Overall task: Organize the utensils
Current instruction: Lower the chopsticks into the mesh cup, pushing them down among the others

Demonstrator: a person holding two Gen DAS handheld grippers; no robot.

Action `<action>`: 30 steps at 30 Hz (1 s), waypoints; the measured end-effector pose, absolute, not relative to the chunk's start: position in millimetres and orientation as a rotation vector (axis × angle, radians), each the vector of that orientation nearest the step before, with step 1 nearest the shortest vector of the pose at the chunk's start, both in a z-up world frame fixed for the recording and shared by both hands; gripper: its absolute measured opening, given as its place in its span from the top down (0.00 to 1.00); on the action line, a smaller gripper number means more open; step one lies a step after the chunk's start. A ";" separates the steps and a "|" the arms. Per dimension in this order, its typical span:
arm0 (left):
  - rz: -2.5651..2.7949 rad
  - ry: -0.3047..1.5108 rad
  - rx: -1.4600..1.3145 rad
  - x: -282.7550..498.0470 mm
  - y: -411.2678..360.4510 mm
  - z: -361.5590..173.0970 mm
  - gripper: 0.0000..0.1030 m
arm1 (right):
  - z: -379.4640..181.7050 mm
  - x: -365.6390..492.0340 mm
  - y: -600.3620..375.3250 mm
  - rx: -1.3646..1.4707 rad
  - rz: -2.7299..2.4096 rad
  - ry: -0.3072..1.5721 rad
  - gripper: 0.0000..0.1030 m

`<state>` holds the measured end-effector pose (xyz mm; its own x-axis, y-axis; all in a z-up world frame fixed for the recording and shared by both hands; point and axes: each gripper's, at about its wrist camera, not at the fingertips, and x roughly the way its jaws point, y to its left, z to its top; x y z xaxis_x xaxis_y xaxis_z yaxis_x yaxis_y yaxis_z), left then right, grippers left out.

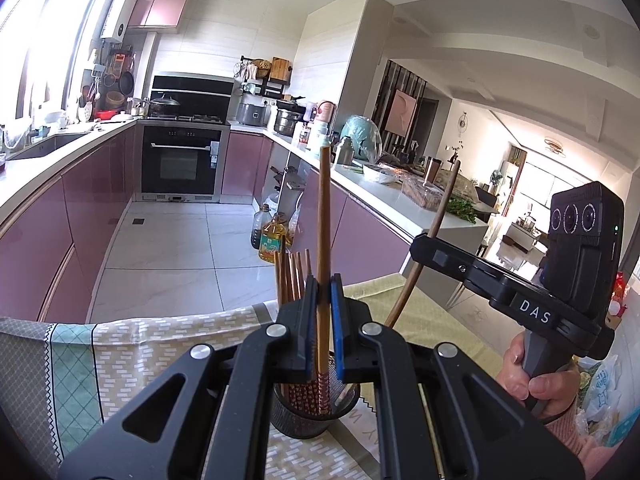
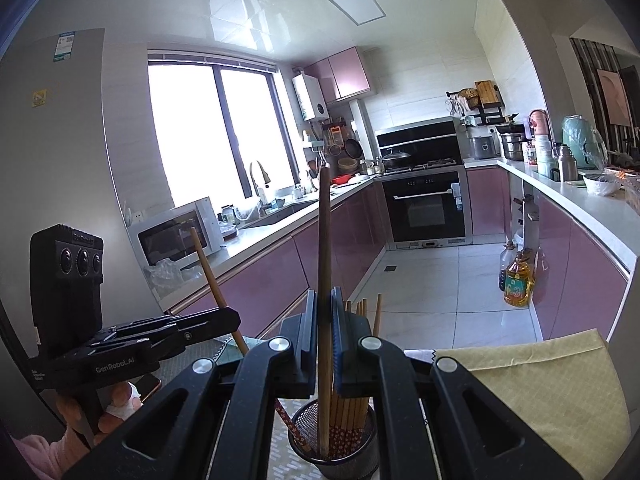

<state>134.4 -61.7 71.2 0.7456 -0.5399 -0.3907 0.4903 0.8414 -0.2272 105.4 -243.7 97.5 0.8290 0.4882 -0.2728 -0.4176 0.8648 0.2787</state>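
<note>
On the cloth-covered table (image 1: 160,344), a dark mesh holder (image 2: 334,458) carries a bundle of about six chopsticks (image 2: 352,404). The left gripper (image 1: 324,292) is clamped on one upright chopstick (image 1: 323,216), its patterned end in the holder. The right gripper (image 2: 323,308) pinches a darker chopstick (image 2: 324,248) likewise.

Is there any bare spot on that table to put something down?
Yes: the yellow-green cloth right of the black mesh cup looks bare. The cup, packed with wooden chopsticks, is crowded, with both grippers directly above it.
</note>
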 end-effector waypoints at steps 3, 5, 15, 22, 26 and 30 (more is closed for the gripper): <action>-0.565 0.476 -0.108 137.4 -63.8 68.2 0.93 | 92.5 107.6 -240.1 0.207 0.480 0.357 0.95; -0.563 0.483 -0.107 138.9 -63.5 66.3 0.93 | 89.8 109.0 -239.1 0.209 0.480 0.364 0.95; -0.560 0.513 -0.089 143.7 -66.0 60.1 0.93 | 80.3 112.1 -235.4 0.188 0.466 0.391 0.95; -0.556 0.530 -0.077 142.8 -72.0 58.7 0.93 | 73.7 115.7 -233.7 0.180 0.460 0.411 0.95; -0.553 0.545 -0.071 145.4 -73.1 55.8 0.93 | 69.6 118.4 -232.3 0.176 0.459 0.425 0.95; -0.553 0.556 -0.065 147.3 -76.2 54.3 0.93 | 65.1 119.7 -233.1 0.179 0.459 0.435 0.95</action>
<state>147.3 -76.2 54.3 0.7081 -0.5145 -0.4836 0.4801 0.8530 -0.2047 119.7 -233.1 65.1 0.8070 0.4645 -0.3646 -0.3893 0.8828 0.2630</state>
